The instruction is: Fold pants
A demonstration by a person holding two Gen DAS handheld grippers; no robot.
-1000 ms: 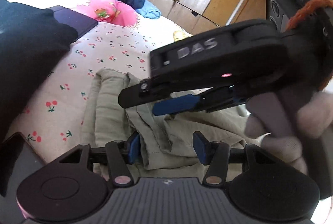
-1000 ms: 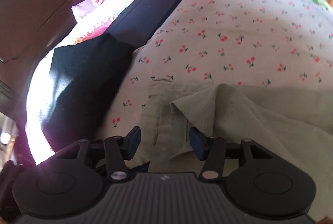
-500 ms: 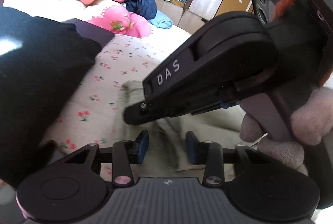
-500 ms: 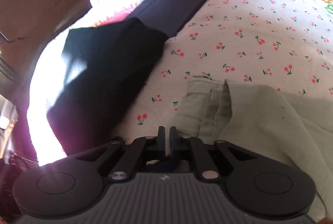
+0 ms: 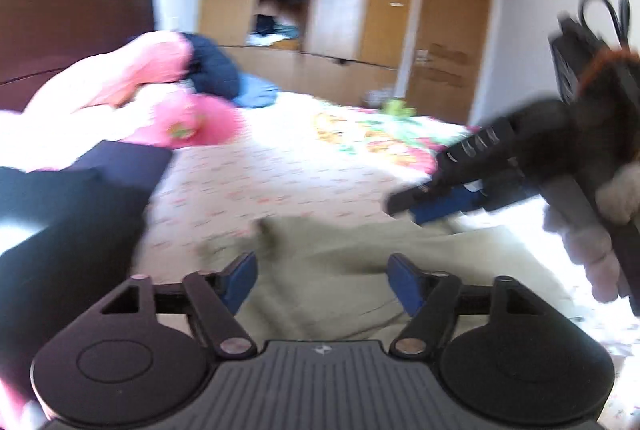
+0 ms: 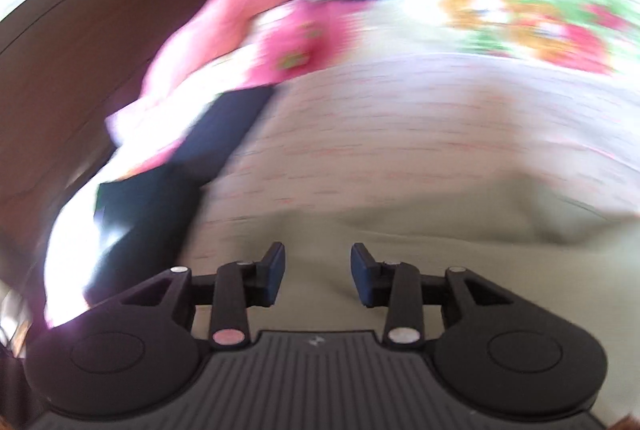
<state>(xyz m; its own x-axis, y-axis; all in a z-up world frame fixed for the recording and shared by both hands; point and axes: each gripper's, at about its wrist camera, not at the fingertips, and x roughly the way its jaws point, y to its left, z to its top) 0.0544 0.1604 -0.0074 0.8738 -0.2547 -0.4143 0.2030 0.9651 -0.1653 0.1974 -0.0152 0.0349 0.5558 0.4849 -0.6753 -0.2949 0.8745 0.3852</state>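
The olive-green pants lie bunched on the cherry-print sheet. My left gripper hovers over them, its jaws opening wide, with nothing pinched between the blue pads. The right gripper, held by a hand, shows blurred at the right of the left wrist view, above the far edge of the pants. In the right wrist view the right gripper is above the pants. Its jaws are opening and the gap between them holds no cloth. Both views are motion-blurred.
A black folded garment and a dark folded piece lie on the left of the bed. Pink bedding and navy and blue clothes are piled by the brown headboard. Wooden wardrobes stand behind.
Both grippers have risen off the pants. The right gripper, shut half a second ago, now stands open and has swung right. The left gripper's jaws have spread wider.
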